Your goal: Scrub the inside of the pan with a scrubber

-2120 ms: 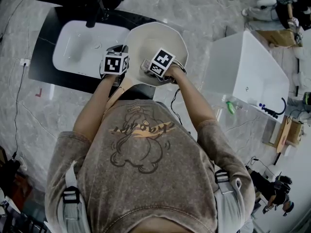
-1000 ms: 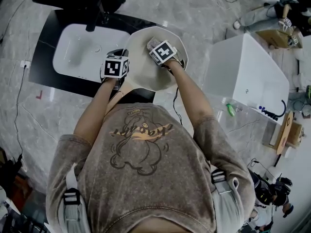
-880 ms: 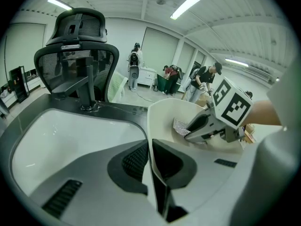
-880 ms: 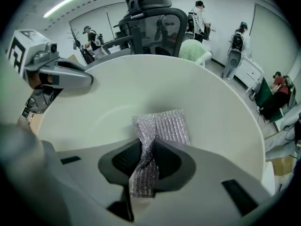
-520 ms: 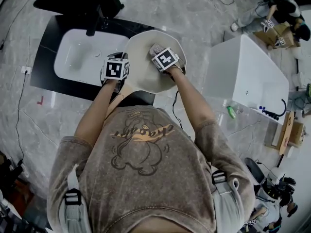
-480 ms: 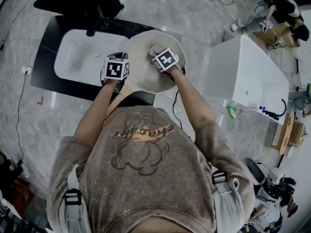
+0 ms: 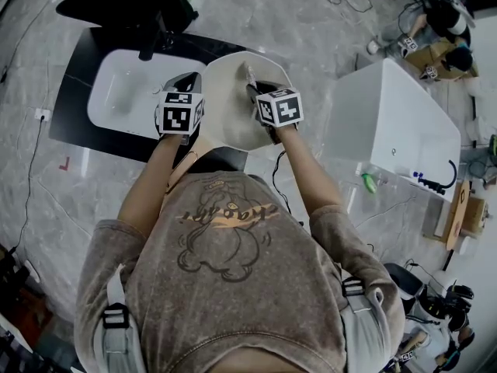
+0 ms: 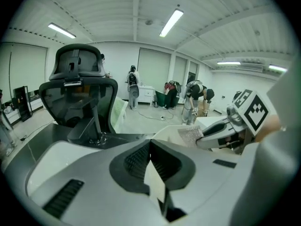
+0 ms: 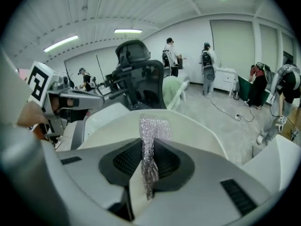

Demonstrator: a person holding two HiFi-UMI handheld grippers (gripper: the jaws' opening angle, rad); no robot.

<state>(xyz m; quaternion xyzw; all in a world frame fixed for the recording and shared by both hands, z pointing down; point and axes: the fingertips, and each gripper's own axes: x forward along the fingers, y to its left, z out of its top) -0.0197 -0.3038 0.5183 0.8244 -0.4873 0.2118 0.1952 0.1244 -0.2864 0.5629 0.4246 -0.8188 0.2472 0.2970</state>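
Dark counter (image 7: 70,109), scrubber (image 9: 149,136) risen above pan (image 7: 225,119)

The head view looks steeply down from above the person onto the left gripper (image 7: 183,82), the right gripper (image 7: 253,84) and the wide cream-coloured pan (image 7: 225,123) ahead of them. Each gripper view sits close behind its own jaws, facing roughly level across the room, with the silvery mesh scrubber (image 9: 149,140) nearest in the right one. Both share the pan's rim, the black mesh-backed office chair (image 8: 77,86) beyond, and the other gripper.

Cream pan (image 7: 229,115), open side up; silvery mesh scrubber (image 9: 153,126) pinched upright in right tool (image 9: 148,150), above pan's inside.
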